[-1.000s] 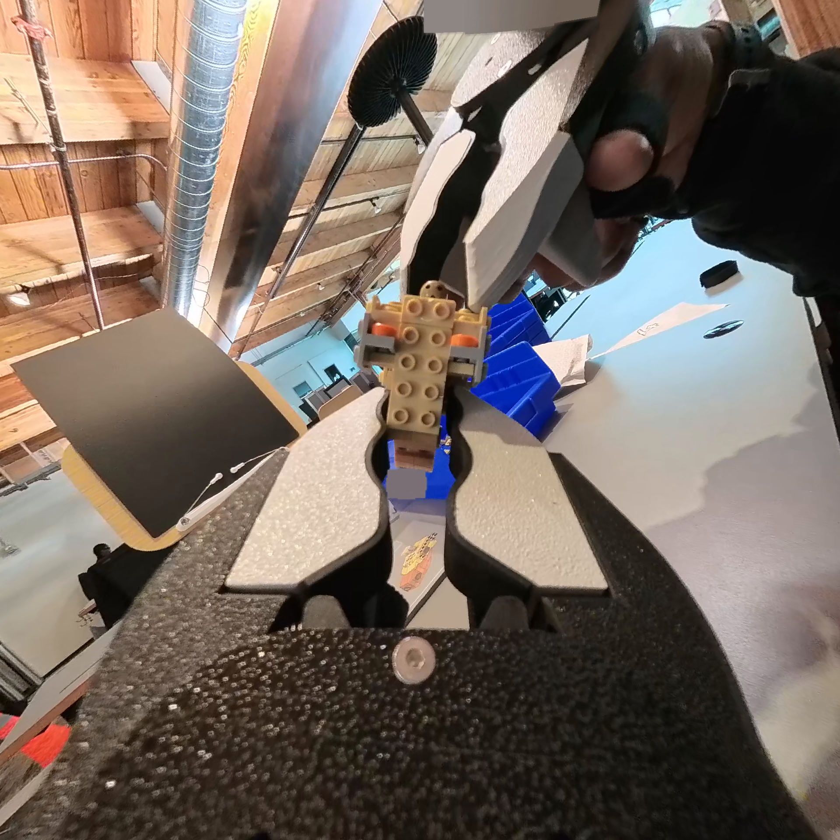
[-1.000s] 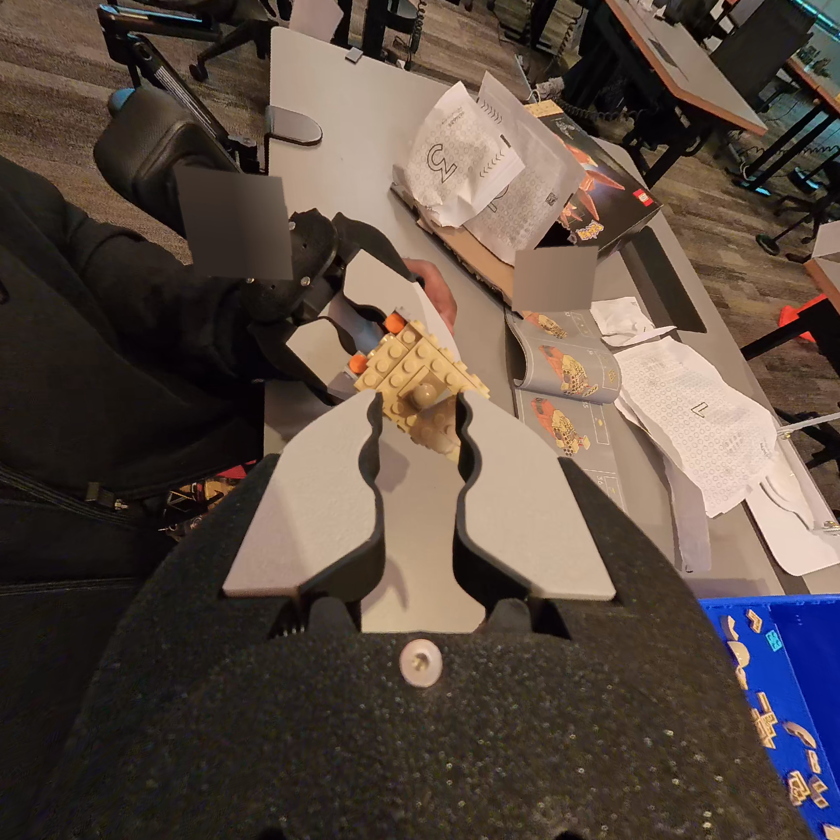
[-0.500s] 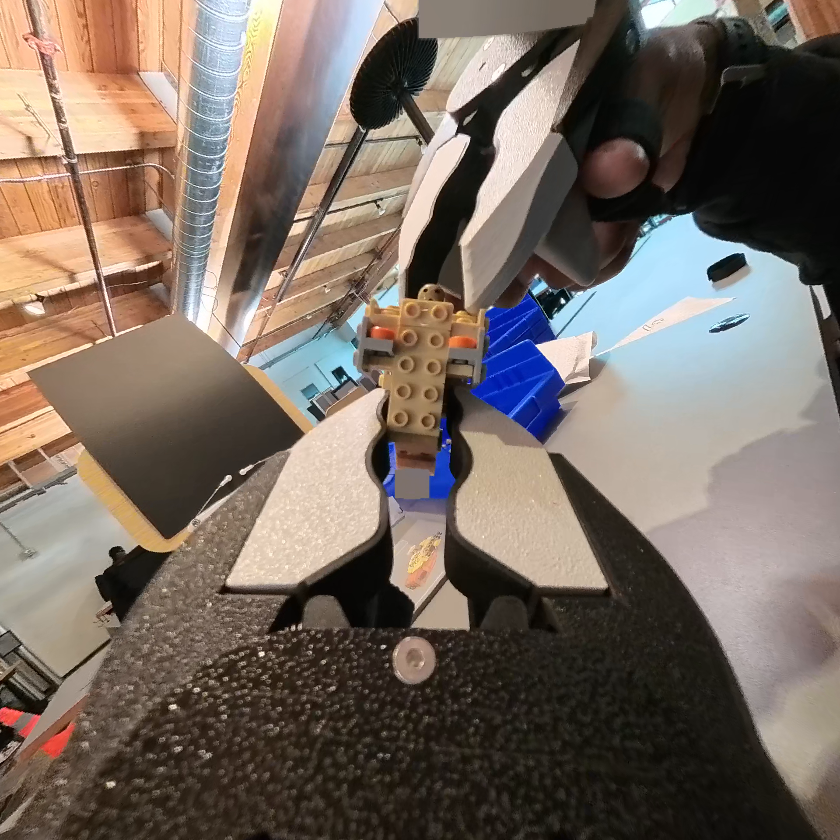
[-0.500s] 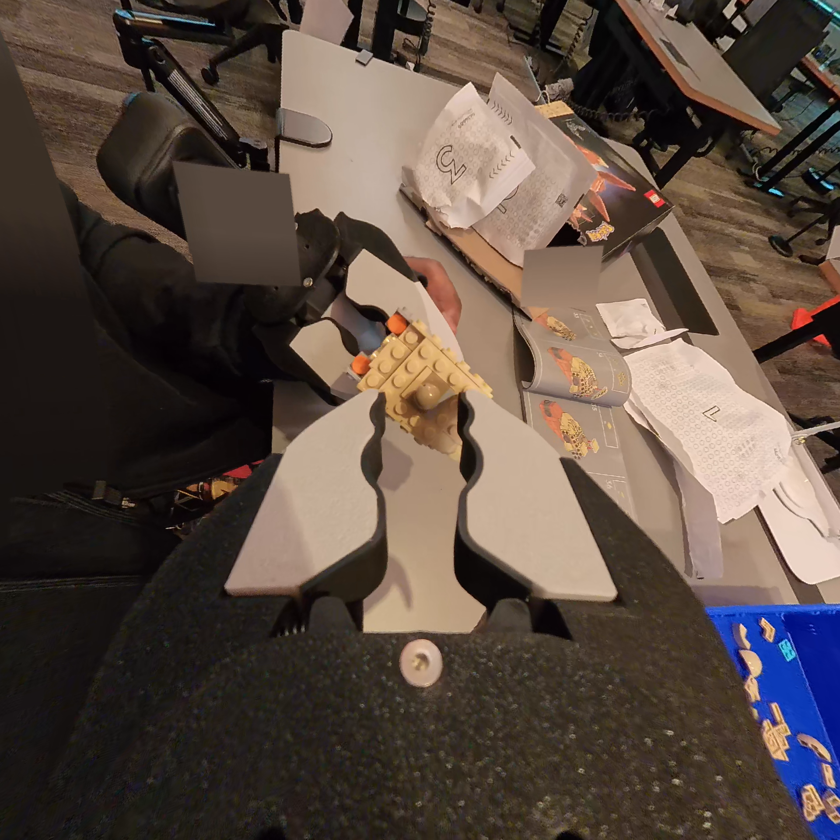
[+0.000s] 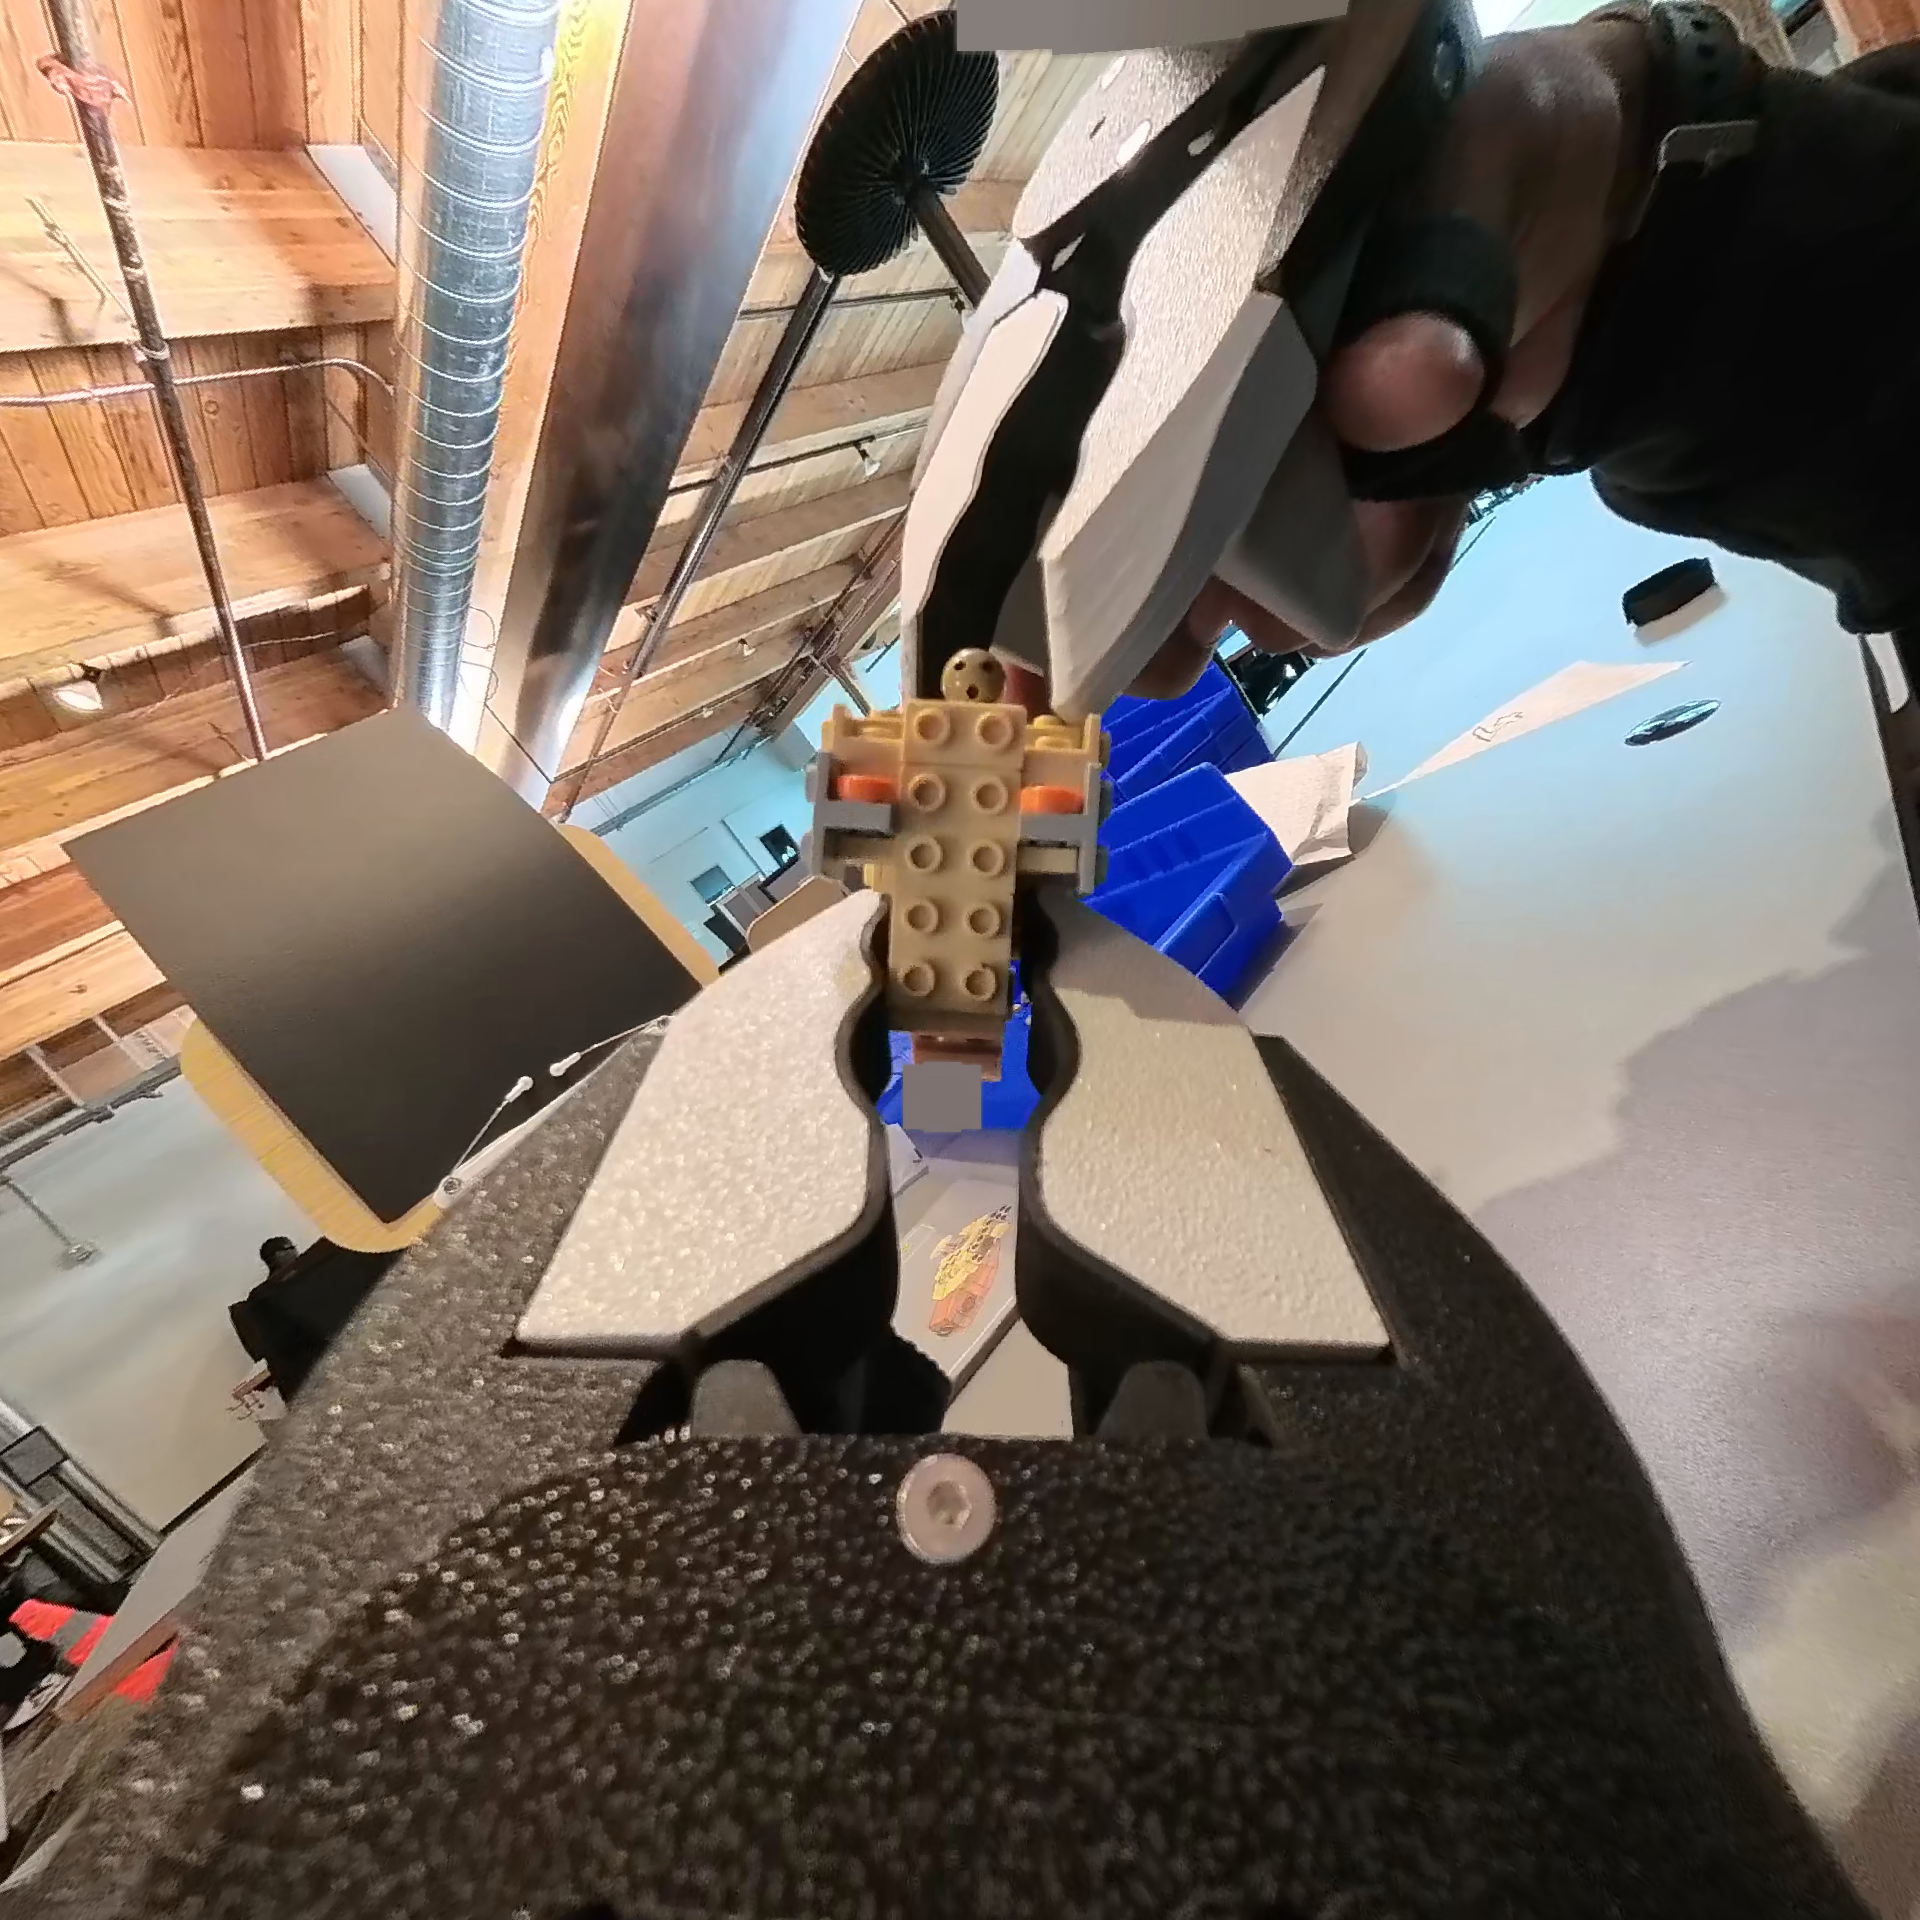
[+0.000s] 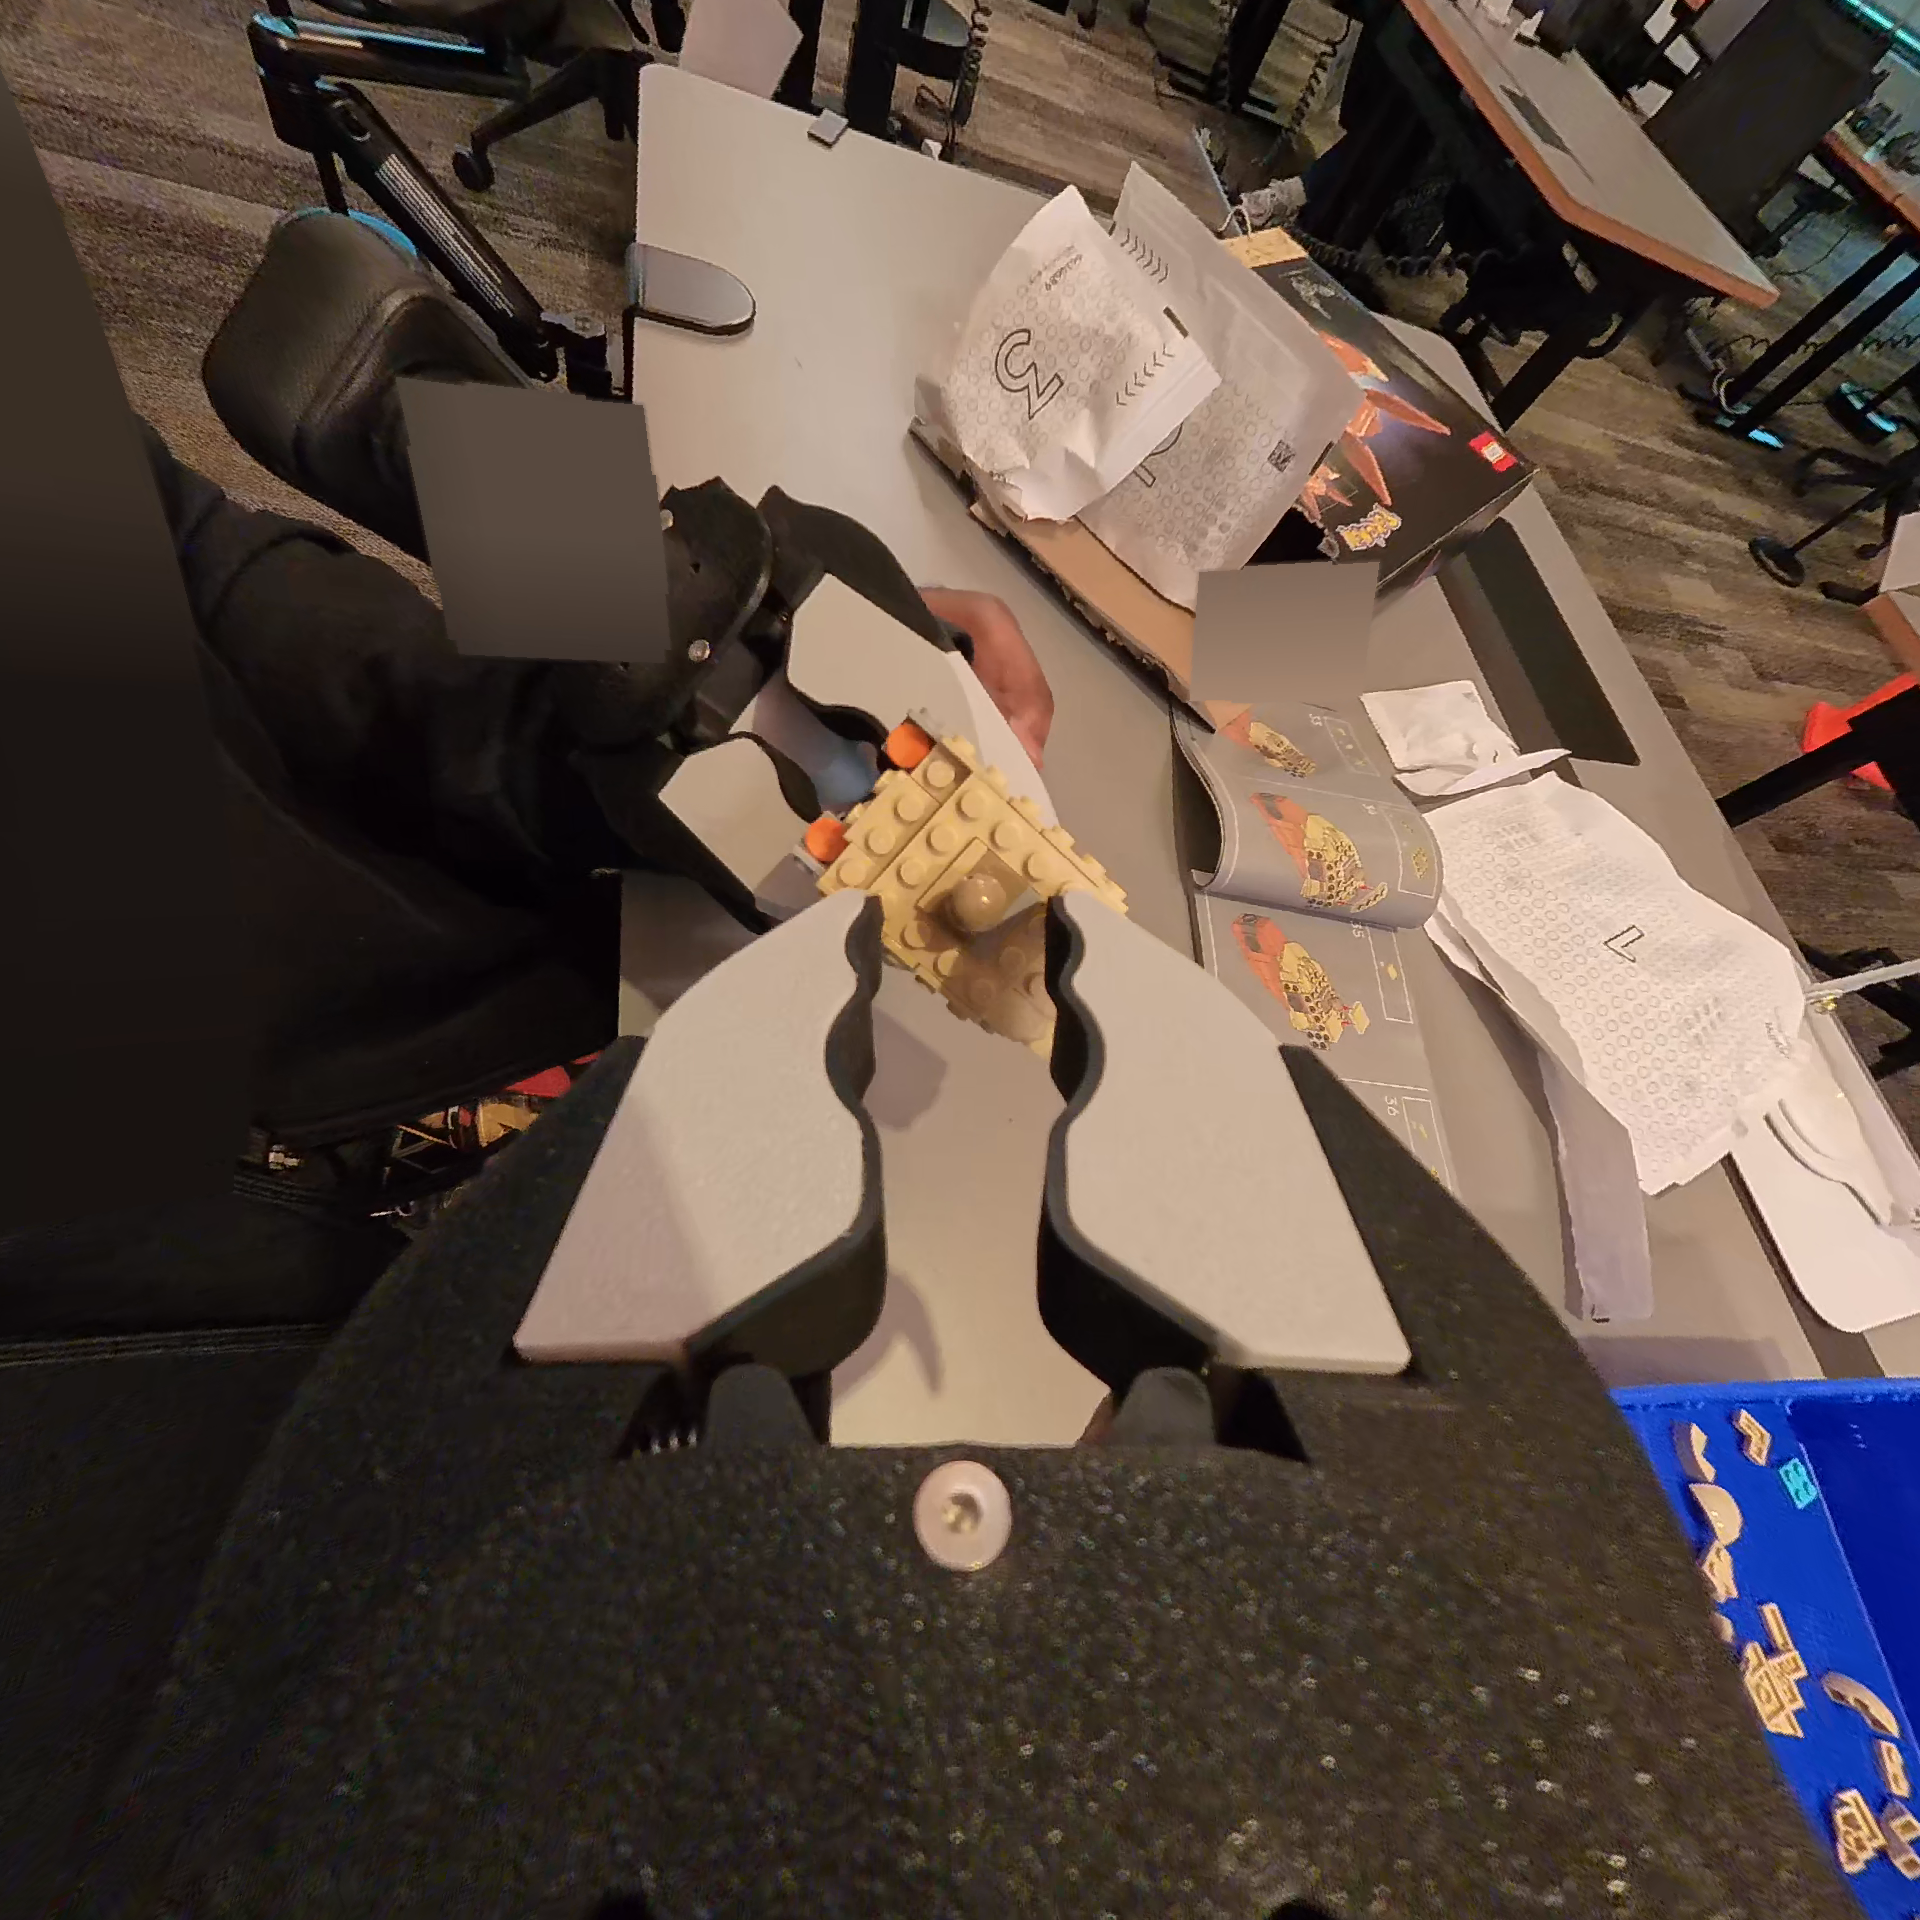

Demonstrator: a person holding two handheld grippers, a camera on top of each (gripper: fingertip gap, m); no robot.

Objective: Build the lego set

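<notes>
Since the earlier frame, both views shift only slightly; the grips are unchanged. Grey table [image 6: 852, 270] spans 12 to 3 o'clock, bearing an instruction booklet [image 6: 1314, 894] at 2 o'clock. Left gripper [image 5: 951, 940] clamps the tan lego assembly [image 5: 951, 873] narrowly at its lower end. Right gripper [image 6: 961, 920] pinches a tan ball piece [image 6: 977, 899] on the assembly's top.

Left gripper [image 5: 951, 920] tilted upward, fingers clamped on something between the tips. Right gripper [image 6: 961, 920] angled down from above to meet it tip to tip, fingers narrowly parted, held by a gloved hand [image 5: 1475, 343] in a dark sleeve.
</notes>
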